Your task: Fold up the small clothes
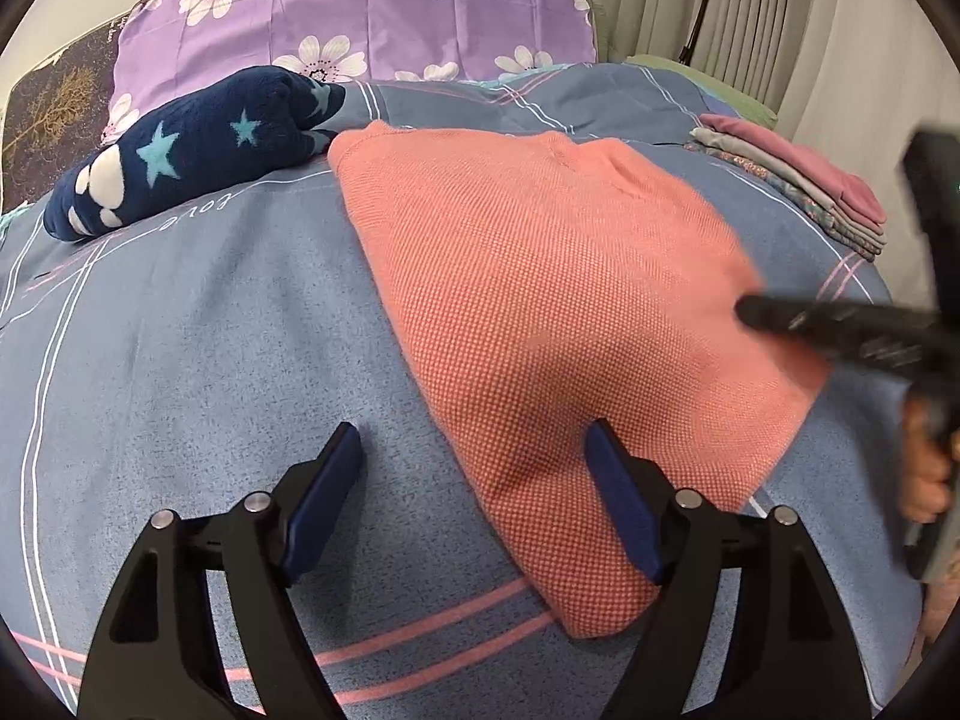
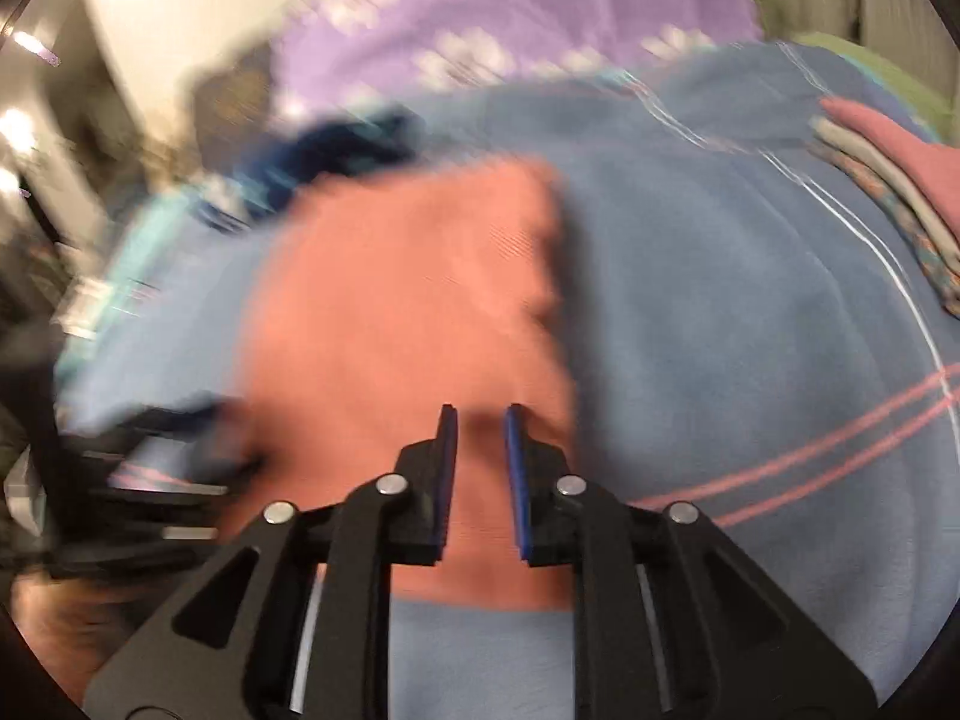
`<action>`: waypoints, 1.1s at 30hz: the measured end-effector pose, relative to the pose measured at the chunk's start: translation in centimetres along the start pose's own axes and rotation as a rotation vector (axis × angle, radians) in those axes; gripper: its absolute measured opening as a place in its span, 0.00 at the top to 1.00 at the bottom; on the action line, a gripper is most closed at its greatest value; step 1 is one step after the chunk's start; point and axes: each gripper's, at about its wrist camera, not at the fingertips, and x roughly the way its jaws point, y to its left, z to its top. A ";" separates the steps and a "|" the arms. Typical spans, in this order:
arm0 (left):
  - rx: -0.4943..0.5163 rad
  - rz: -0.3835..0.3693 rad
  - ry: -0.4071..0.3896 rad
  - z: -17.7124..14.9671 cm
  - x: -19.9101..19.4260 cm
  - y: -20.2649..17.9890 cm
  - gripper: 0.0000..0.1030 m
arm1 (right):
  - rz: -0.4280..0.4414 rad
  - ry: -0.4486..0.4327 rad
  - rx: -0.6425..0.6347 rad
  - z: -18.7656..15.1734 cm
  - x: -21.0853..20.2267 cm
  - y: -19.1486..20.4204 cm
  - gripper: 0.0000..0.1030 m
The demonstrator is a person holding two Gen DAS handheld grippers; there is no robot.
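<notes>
- Salmon-pink knit garment lies folded on the blue bedspread, stretching ahead of the left gripper and off to its right.
- Left gripper's jaws stand wide apart with nothing between them; its right finger sits over the garment's near corner, while the left finger is over bare bedspread.
- Right gripper, in its own blurred view, hangs above the garment's near edge, jaws slightly apart and gripping nothing.
- From the left wrist view, the right gripper reaches in from the right, its tip at the garment's right edge; whether it touches the cloth cannot be told.
- Navy star-patterned fleece lies ahead and to the left of the left gripper, just beside the garment's far corner.
- Stack of folded clothes sits far ahead on the right.
- Purple flowered pillow is beyond everything.
</notes>
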 end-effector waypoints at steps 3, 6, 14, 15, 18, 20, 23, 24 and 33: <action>-0.001 -0.004 -0.004 -0.1 -0.1 0.0 0.23 | -0.006 -0.016 -0.027 -0.2 -0.5 0.2 0.99; -0.003 -0.006 -0.008 -0.2 -0.2 0.1 0.22 | -0.022 -0.023 -0.039 0.3 -1.4 0.9 0.94; -0.014 -0.027 -0.013 -0.6 -0.6 0.2 0.21 | -0.006 -0.098 -0.082 4.6 -2.4 2.4 0.85; -0.017 -0.032 -0.013 -0.7 -0.6 0.3 0.21 | 0.001 -0.100 -0.088 5.4 -1.9 2.5 0.85; -0.029 -0.048 -0.010 -0.7 -0.6 0.5 0.20 | -0.018 -0.049 -0.080 6.9 1.0 2.3 0.85; -0.034 -0.057 -0.011 -0.7 -0.6 0.6 0.20 | -0.058 0.017 -0.060 7.2 4.0 1.3 0.87; -0.034 -0.064 -0.012 -0.8 -0.6 0.6 0.19 | -0.060 -0.010 -0.079 7.1 4.7 1.1 0.87; -0.034 -0.066 -0.011 -0.8 -0.6 0.6 0.19 | -0.073 -0.016 -0.087 7.0 4.5 1.3 0.87; -0.036 -0.067 -0.019 -0.7 -0.7 0.7 0.18 | -0.043 -0.076 -0.078 7.4 1.4 1.0 0.55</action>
